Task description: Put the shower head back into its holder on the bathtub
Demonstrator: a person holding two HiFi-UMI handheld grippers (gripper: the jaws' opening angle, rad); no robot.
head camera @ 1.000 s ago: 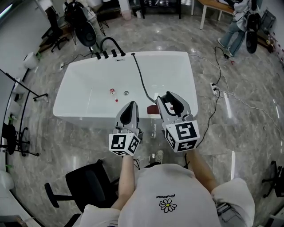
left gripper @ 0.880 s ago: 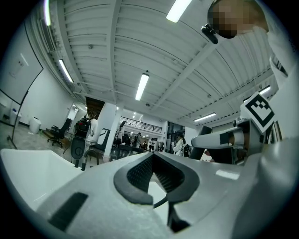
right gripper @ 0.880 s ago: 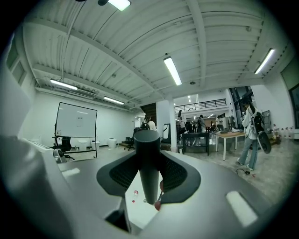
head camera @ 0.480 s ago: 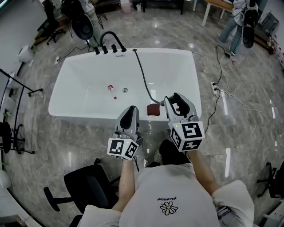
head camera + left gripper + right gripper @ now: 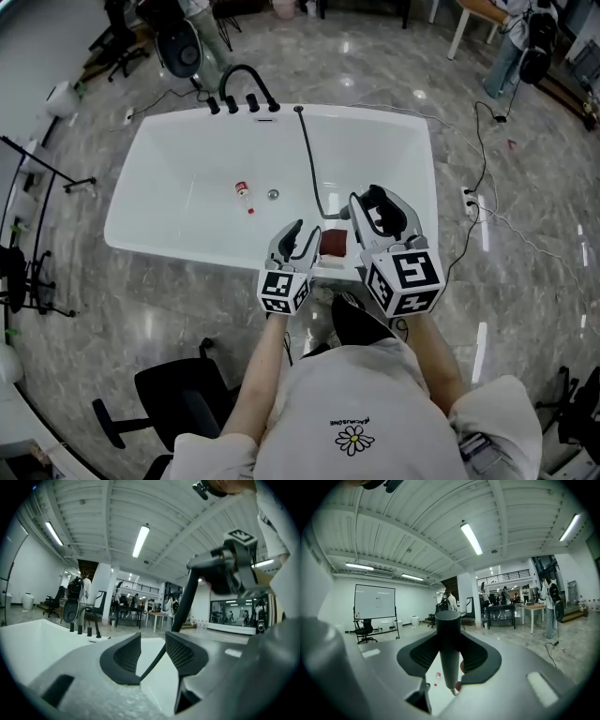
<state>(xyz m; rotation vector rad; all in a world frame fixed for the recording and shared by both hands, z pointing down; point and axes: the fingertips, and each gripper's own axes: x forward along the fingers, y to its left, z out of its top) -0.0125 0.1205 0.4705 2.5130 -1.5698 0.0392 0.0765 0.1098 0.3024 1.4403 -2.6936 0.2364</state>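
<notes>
The white bathtub (image 5: 187, 131) lies ahead of me, with a black faucet (image 5: 239, 89) on its far rim. A black hose (image 5: 309, 169) runs from that rim across the tub to my right gripper (image 5: 372, 204). My right gripper (image 5: 450, 653) is shut on the black shower head handle (image 5: 449, 634), which stands upright between its pads. My left gripper (image 5: 298, 234) hangs over the tub's near rim, left of the right one. Its jaws (image 5: 152, 651) are opening. The hose (image 5: 180, 611) shows through the gap, and the pads do not press on it.
A small red-and-white bottle (image 5: 243, 190) and a drain (image 5: 273, 195) lie on the tub floor. A dark red pad (image 5: 333, 242) sits near the front rim. A black office chair (image 5: 178, 394) stands behind on my left. Cables (image 5: 478, 202) trail on the floor at the right.
Both grippers have moved forward over the tub's near rim. The left one has dropped lower and closer to the right one, and its jaws have gone from shut to apart.
</notes>
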